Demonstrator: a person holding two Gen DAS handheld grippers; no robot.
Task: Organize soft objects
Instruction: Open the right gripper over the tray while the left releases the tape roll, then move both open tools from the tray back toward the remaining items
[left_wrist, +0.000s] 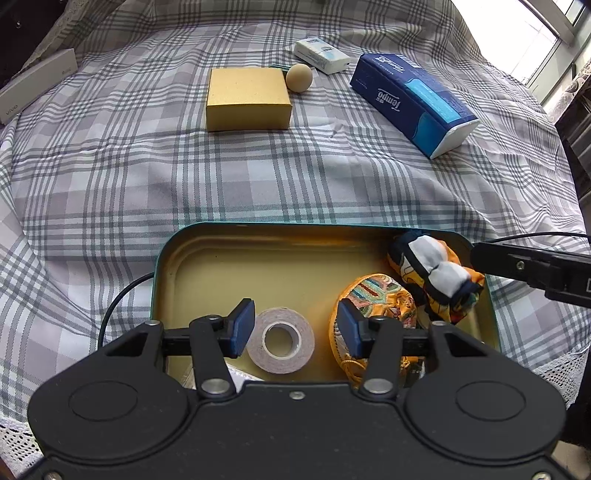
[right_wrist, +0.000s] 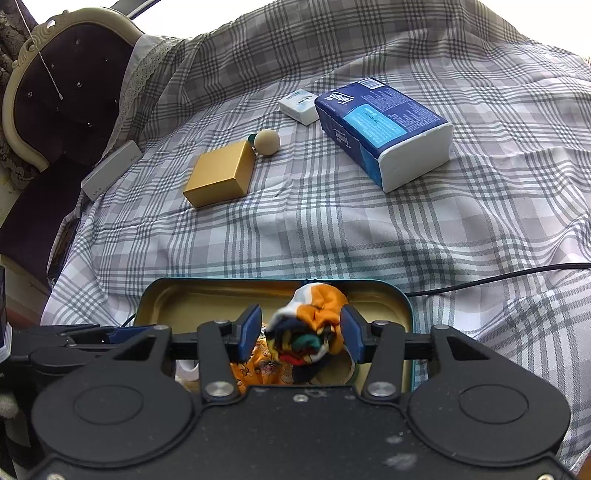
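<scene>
Plaid bedsheet (left_wrist: 258, 177) everywhere, and my left gripper (left_wrist: 295, 330) hangs wide over the tin (left_wrist: 192, 266) with tape roll (left_wrist: 280, 345) and embroidered pouch (left_wrist: 380, 295) already inside, right gripper (right_wrist: 301, 334) spread around the rolled cloth (right_wrist: 314, 321), tissue pack (left_wrist: 413, 99) left

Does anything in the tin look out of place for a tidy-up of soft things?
Yes: a roll of tape lies flat in the tin beside the embroidered pouch and the rolled cloth bundle. It looks like a stiff roll, not a soft thing like its two neighbours.
</scene>
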